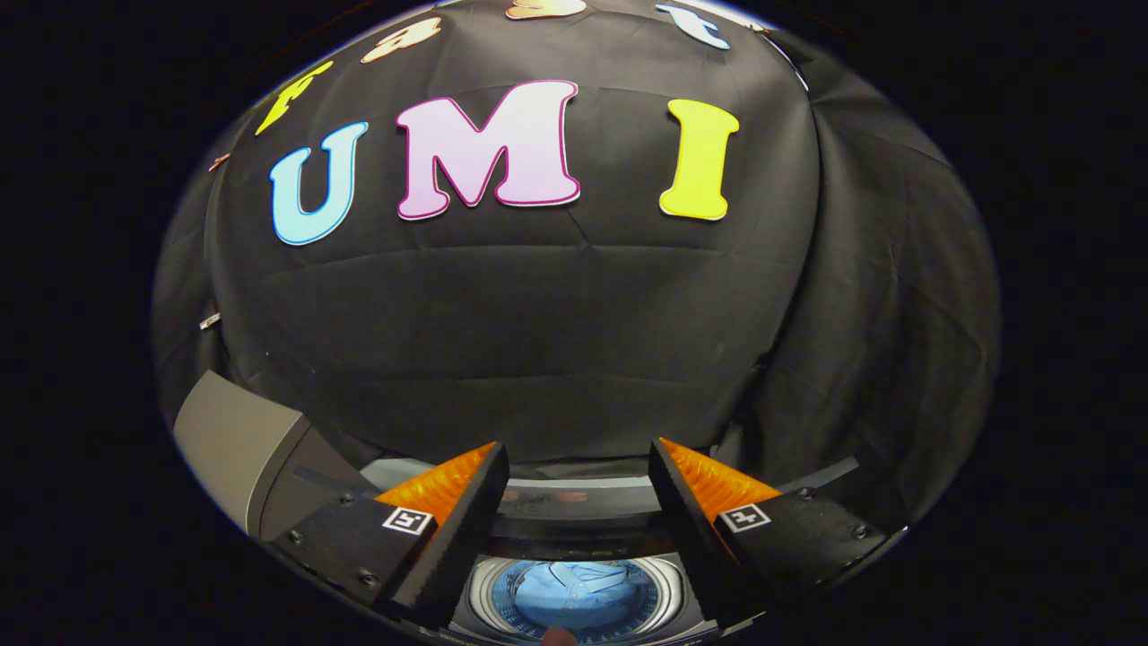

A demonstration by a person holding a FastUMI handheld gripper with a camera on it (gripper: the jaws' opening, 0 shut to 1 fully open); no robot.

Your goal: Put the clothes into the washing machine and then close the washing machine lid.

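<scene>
At about 8 o'clock from the tool (578, 462) stands the lid (238, 444), a flat grey panel with a smooth matte face and a squared edge, tilted up and open beside the left finger. Going by that, the closing step is not yet done.

The tool's fingers are spread wide with nothing between them. Each is a wedge tapering to a blunt tip, its upper face ribbed and its base a block fixed with small screws and bearing a square printed marker.

In the gap between the fingers, at 6 o'clock and below the tips, sits the washer (502, 597). Its opening is a round drum ringed by a shiny ribbed metal collar. Inside lie the clothes (583, 592), a soft light-blue bundle with folds and creases, seemingly well down in the drum. So the loading step looks done, at least for this garment; whether other clothes wait elsewhere cannot be told.

At the washer's far rim, about 12 o'clock from the drum, runs a pale glossy control strip (574, 495), curved by the lens.

A small rounded pinkish thing, perhaps a fingertip, sits just at the drum's near edge; too little shows to be sure.

What remains, as I judge it, is swinging the lid down over the drum.
</scene>
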